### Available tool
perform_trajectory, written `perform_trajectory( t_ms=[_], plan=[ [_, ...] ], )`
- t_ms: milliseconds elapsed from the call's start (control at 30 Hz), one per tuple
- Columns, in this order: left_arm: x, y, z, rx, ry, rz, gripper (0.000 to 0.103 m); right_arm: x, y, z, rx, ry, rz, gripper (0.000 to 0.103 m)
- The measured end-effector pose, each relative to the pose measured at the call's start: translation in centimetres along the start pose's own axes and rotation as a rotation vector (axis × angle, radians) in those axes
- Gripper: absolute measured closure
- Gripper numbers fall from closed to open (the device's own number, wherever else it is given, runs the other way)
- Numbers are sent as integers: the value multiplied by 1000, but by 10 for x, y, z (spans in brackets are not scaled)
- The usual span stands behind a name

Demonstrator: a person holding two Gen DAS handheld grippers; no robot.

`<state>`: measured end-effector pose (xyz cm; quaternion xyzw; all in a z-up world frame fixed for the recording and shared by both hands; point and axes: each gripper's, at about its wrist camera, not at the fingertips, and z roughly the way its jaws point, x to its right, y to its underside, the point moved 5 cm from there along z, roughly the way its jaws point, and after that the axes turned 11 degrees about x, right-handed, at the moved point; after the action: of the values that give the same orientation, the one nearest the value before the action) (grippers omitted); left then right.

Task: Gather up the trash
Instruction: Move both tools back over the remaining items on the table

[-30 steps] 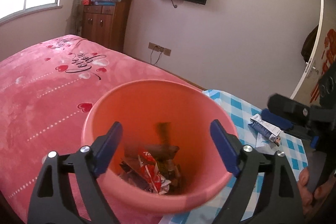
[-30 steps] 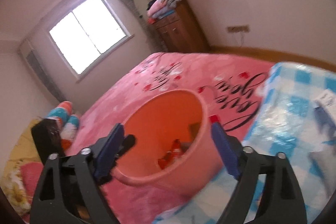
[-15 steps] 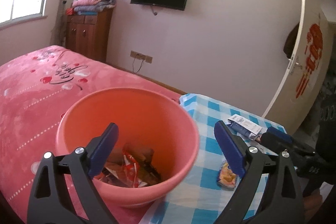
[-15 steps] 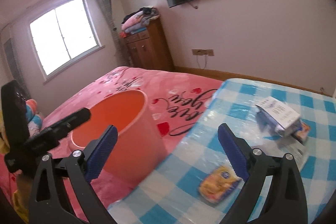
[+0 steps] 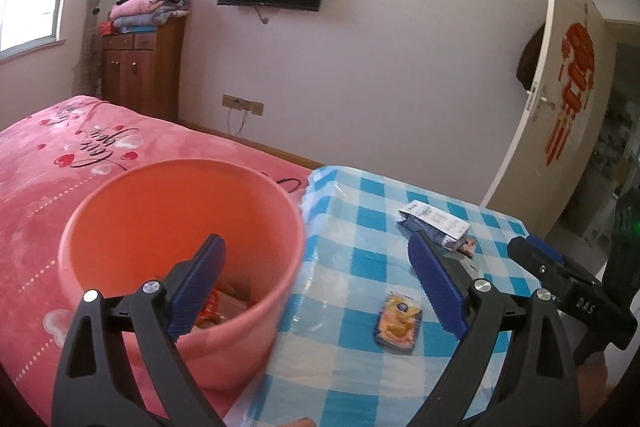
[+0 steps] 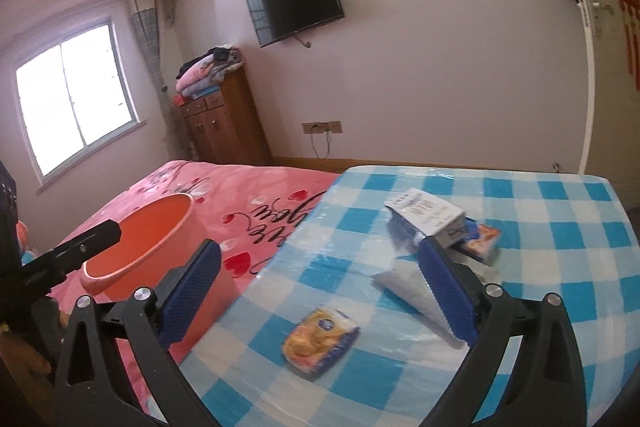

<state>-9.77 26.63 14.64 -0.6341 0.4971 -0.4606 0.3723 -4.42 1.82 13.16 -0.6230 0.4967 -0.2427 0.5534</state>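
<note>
A pink bucket with wrappers at its bottom stands on the bed beside the table; it also shows in the right wrist view. My left gripper is open and empty, above the bucket's right rim. My right gripper is open and empty, above a yellow snack packet on the blue checked table. The packet also shows in the left wrist view. A white and blue box, an orange wrapper and a clear white wrapper lie further back.
The pink bed lies left of the table. A wooden cabinet with folded clothes stands by the far wall under a TV. An open door is at the right.
Both grippers have swung right, away from over the bucket toward the table. The yellow packet and the box have come into the right wrist view. Both stay open.
</note>
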Motion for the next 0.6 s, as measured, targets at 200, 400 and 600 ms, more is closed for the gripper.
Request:
perform_trajectory(
  t_ms=[200, 400, 600],
  plan=[
    [22, 7, -1, -8, 22, 27, 10, 22, 8, -10, -7, 29, 19, 5],
    [39, 14, 4, -33, 44, 42, 10, 45, 20, -16, -29, 64, 57, 5],
    [58, 26, 13, -70, 64, 62, 10, 71, 33, -23, -45, 98, 99, 5]
  ],
)
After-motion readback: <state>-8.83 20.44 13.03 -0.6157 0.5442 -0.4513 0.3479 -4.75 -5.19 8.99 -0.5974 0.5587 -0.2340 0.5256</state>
